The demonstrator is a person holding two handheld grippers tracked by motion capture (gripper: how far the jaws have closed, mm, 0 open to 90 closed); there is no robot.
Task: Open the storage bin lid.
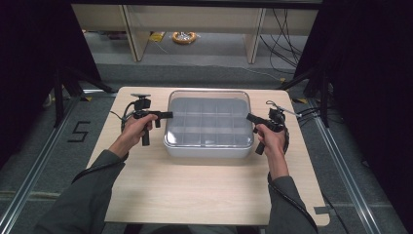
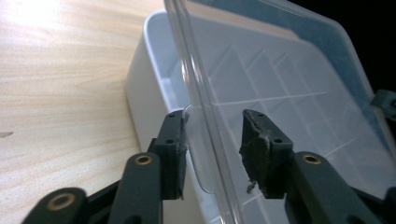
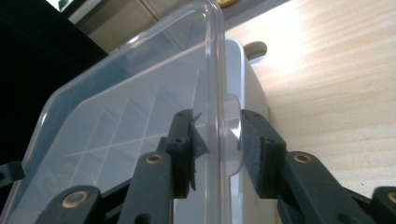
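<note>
yellow tape roll (image 1: 184, 37) on floor (image 1: 204, 53)

High view: fixed overhead on the person's side, facing forward and down, far enough to take in the whole desk (image 1: 204, 195). Left gripper view: rides the left tongs (image 2: 212, 149), very close, looking along the jaws at the clear lid (image 2: 280, 93) edge. Right gripper view: same closeness from the opposite side, right tongs (image 3: 217, 144). All three share the lid and white box (image 1: 204, 148).
</note>
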